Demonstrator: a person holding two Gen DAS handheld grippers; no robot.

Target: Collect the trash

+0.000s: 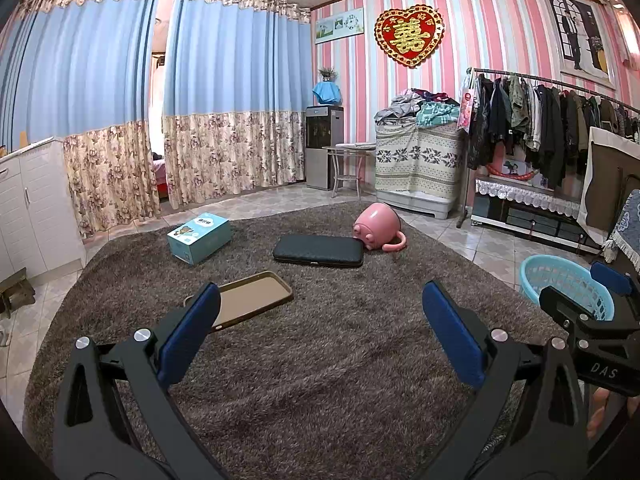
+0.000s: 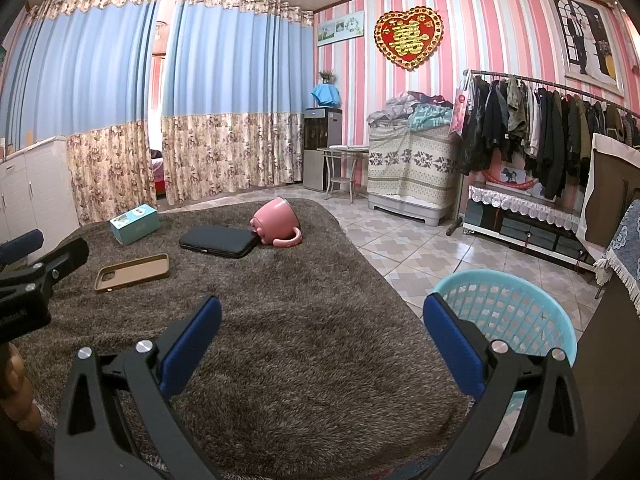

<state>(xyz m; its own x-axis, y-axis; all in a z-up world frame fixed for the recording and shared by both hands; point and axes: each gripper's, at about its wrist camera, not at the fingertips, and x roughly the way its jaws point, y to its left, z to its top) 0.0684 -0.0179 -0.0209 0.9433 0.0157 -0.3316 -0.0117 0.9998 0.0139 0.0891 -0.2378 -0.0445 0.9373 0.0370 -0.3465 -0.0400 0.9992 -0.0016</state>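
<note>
On a shaggy brown rug lie a brown phone case, a teal cardboard box, a flat black case and a tipped pink mug. A light blue plastic basket stands on the tiles at the rug's right edge. My left gripper is open over the rug, its left finger just in front of the phone case. My right gripper is open too, its right finger overlapping the basket.
White cabinets line the left wall. Blue floral curtains, a water dispenser, a small table, a cloth-covered unit and a loaded clothes rack stand at the back and right. Tiled floor surrounds the rug.
</note>
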